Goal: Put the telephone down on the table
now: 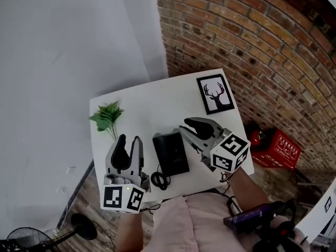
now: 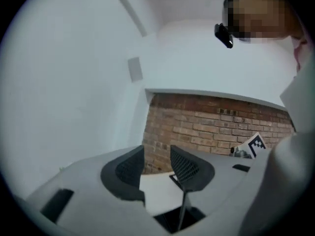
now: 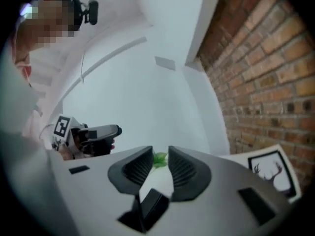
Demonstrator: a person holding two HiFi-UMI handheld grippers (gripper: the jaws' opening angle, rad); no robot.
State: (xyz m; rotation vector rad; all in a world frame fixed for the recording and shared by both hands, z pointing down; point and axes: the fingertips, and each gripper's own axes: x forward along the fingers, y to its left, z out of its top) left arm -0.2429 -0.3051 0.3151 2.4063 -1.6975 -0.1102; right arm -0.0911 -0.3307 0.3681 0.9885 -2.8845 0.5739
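Now | phone [image 1: 171, 154]: flat on table [image 1: 142, 104], probably light, rigid, slick; take its long sides | left gripper [image 1: 129, 139], right gripper [image 1: 184, 126]: jaws parted, empty

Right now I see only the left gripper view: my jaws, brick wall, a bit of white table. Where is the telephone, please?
Observer: The telephone lies flat on the white table, between the left gripper and the right gripper in the head view; neither holds it.
Operator: Is the right gripper empty?
Observer: Yes, its own view shows the jaws apart, nothing between them.
Operator: Anything near the telephone?
Observer: Its cord curls at the table's near edge, beside the left gripper.
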